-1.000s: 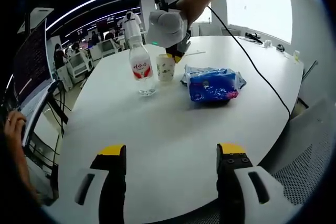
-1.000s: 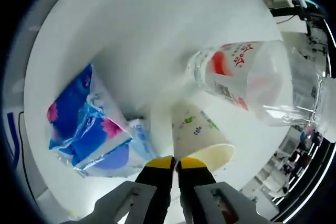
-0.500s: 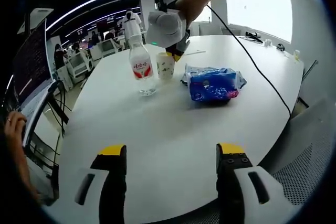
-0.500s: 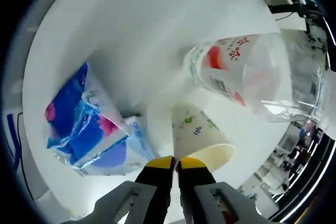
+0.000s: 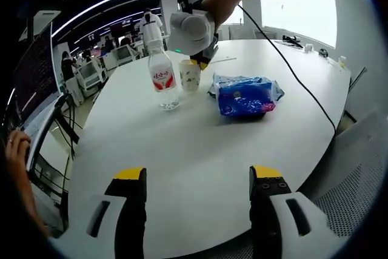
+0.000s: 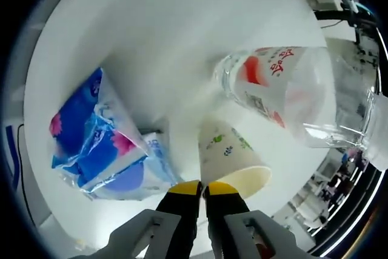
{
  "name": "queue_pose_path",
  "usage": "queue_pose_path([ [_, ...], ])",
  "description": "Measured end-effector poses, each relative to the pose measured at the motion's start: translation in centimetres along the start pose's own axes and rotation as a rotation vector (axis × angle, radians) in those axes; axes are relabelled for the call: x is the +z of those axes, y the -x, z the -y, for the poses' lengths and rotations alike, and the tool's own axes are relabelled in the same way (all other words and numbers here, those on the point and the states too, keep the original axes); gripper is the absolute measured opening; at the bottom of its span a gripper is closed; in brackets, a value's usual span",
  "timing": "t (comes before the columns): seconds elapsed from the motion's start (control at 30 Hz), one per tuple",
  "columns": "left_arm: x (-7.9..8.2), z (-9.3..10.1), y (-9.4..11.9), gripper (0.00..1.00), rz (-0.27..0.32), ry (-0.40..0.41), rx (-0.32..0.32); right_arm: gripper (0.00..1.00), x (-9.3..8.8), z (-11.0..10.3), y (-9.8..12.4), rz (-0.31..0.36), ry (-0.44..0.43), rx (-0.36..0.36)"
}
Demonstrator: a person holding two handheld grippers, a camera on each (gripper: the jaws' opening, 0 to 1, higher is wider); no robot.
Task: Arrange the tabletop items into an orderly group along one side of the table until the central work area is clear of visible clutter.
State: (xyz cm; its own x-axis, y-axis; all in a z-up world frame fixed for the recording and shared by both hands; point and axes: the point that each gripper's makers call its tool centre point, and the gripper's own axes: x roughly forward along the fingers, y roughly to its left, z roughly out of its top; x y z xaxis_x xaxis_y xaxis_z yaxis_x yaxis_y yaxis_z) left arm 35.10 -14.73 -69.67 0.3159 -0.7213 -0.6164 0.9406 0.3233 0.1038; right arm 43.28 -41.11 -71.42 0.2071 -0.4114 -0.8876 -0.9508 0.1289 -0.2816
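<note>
On the white table (image 5: 200,144), right gripper (image 6: 202,187) jaws pinch the paper cup (image 6: 233,156) rim.

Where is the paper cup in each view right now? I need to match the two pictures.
Left gripper view: the paper cup stands upper centre on the table, under the right claw.
Right gripper view: the paper cup is lower centre, its rim pinched at the claw tips.
Shared landmark: the water bottle beside the cup.
</note>
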Motion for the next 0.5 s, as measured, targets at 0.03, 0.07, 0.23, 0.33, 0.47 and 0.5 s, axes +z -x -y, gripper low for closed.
queue_pose_path([
  [0.03, -0.02, -0.01, -0.01, 0.69, -0.001, -0.001, 0.0, 0.0, -0.03, -0.03, 0.01, -0.001, 0.0, 0.0],
  [0.07, -0.03, -0.02, 0.0, 0.69, -0.001, -0.002, 0.0, 0.0, -0.07, -0.06, 0.03, -0.002, 0.001, 0.0],
  [0.23, -0.05, 0.0, 0.01, 0.68, -0.003, -0.005, 0.0, 0.0, -0.17, -0.13, 0.01, -0.005, 0.002, 0.002],
  [0.33, -0.05, -0.03, 0.0, 0.68, -0.003, -0.005, 0.0, 0.0, -0.24, -0.17, 0.04, -0.007, 0.004, 0.002],
  [0.47, -0.05, -0.02, -0.01, 0.68, -0.004, -0.007, 0.0, 0.0, -0.32, -0.15, 0.02, -0.007, 0.001, 0.002],
  [0.5, -0.05, -0.01, -0.01, 0.68, -0.004, -0.007, 0.0, 0.0, -0.38, -0.13, -0.04, -0.007, 0.0, 0.002],
])
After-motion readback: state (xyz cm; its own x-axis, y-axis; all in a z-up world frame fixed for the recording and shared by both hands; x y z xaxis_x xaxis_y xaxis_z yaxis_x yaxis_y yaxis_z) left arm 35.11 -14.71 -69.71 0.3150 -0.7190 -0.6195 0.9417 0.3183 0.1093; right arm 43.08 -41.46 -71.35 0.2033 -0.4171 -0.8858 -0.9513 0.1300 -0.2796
